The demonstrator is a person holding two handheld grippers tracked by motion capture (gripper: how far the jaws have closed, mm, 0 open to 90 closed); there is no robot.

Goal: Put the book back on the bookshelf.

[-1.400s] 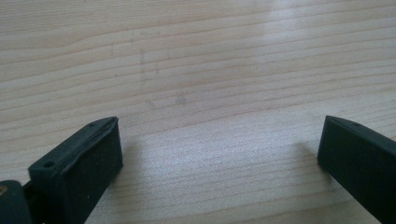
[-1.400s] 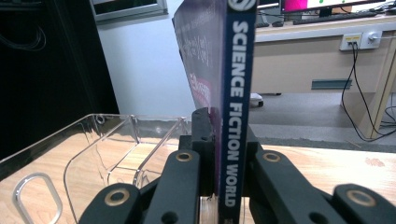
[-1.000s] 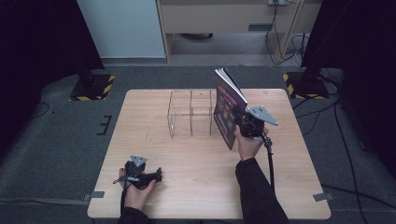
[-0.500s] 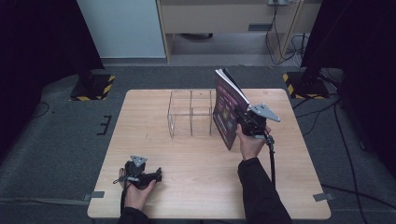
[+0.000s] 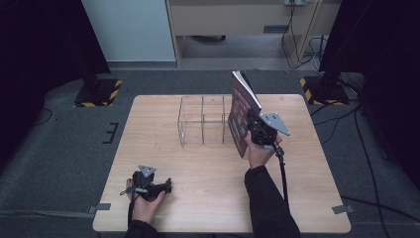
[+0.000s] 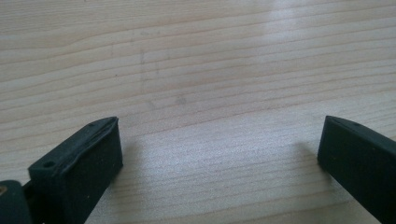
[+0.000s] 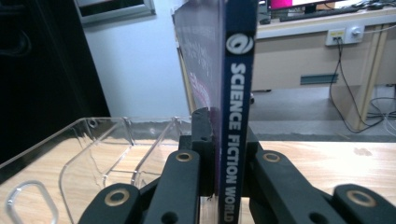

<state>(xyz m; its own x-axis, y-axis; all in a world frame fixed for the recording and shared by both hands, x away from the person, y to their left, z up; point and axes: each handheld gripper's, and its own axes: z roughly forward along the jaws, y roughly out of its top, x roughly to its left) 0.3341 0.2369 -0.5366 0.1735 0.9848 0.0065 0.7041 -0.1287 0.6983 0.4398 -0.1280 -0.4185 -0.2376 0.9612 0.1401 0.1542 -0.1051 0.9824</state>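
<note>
A dark purple book (image 5: 241, 111) stands upright just right of a clear acrylic rack (image 5: 203, 121) with several slots. My right gripper (image 5: 252, 130) is shut on the book near its spine. In the right gripper view the blue spine reading "SCIENCE FICTION WORLD" (image 7: 237, 107) rises between the two jaws, with the clear acrylic rack (image 7: 98, 154) to its left. My left gripper (image 5: 167, 186) rests on the table near the front left edge. In the left gripper view my left gripper (image 6: 219, 158) is open, its jaws wide apart over bare wood.
The wooden table (image 5: 198, 198) has open room in its middle and front. Beyond it stand a desk (image 5: 237, 15) with trailing cables, and yellow-black striped bases (image 5: 99, 91) on the grey floor at both far corners.
The right gripper has lifted the book slightly and shifted it a little; the left gripper has stayed in place.
</note>
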